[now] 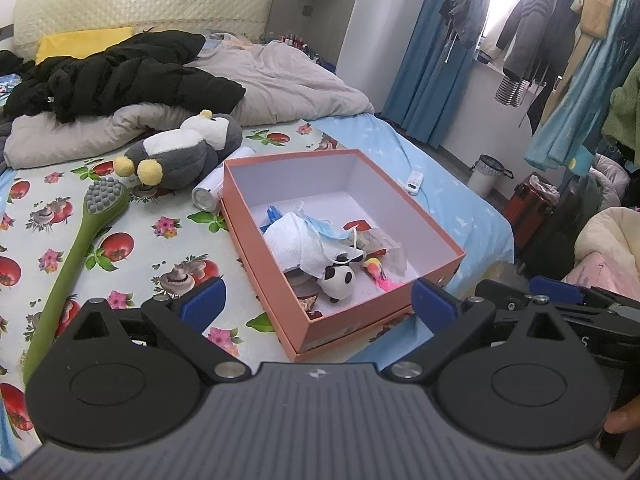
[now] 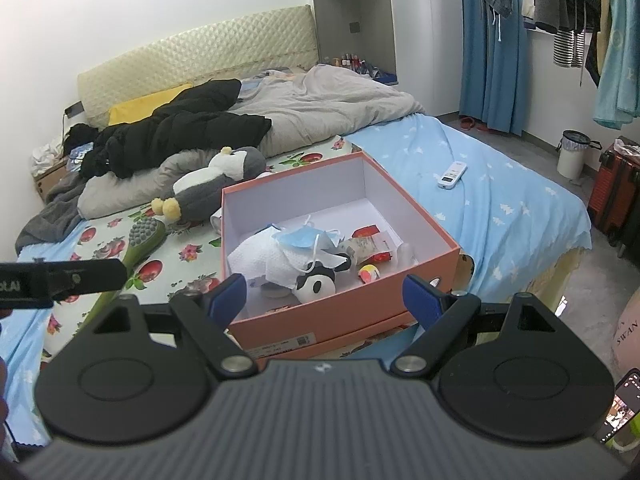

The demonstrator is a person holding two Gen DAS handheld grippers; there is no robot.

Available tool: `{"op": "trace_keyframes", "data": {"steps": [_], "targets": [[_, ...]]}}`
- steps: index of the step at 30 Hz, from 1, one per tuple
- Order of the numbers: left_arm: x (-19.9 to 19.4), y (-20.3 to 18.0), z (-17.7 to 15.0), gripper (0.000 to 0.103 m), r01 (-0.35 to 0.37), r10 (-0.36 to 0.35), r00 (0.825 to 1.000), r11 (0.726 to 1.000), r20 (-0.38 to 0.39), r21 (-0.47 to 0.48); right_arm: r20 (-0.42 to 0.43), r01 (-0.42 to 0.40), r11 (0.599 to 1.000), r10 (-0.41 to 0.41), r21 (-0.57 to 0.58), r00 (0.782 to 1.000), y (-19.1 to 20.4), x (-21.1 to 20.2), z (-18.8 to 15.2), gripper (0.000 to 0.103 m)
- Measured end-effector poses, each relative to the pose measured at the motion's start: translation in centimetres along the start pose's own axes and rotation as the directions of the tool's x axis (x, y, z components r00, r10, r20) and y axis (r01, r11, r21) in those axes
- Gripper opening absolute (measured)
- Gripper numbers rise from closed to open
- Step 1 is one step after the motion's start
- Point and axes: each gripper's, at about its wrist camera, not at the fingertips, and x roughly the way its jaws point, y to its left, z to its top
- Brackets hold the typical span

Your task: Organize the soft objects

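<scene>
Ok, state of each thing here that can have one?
Left claw: open, empty.
Right claw: open, empty.
Pink box: lidless, partly filled.
Panda plush: inside box.
Face mask: in box, atop paper towel.
Penguin plush: lying on bed.
Green brush: bristles up.

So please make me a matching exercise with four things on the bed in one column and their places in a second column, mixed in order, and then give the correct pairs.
Things:
1. panda toy
2. penguin plush
3. remote control
4. green brush

Places:
A. on the blue sheet, right of the box
B. inside the orange box
C. on the fruit-print cloth, left of the box, handle toward the camera
D. behind the box's left corner, against the grey duvet

Pairs: 1-B, 2-D, 3-A, 4-C
</scene>
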Motion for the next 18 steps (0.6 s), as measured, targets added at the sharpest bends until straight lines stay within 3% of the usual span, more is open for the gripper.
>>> {"op": "trace_keyframes", "data": {"steps": [18], "targets": [[-0.52,-0.09,0.17,0.101,0.002,-0.002,1.0,1.0,0.015,0.005,0.005,0.011,1.0,-0.011,-0.003,1.0,0.16,-0.02,0.05,0.087]]}}
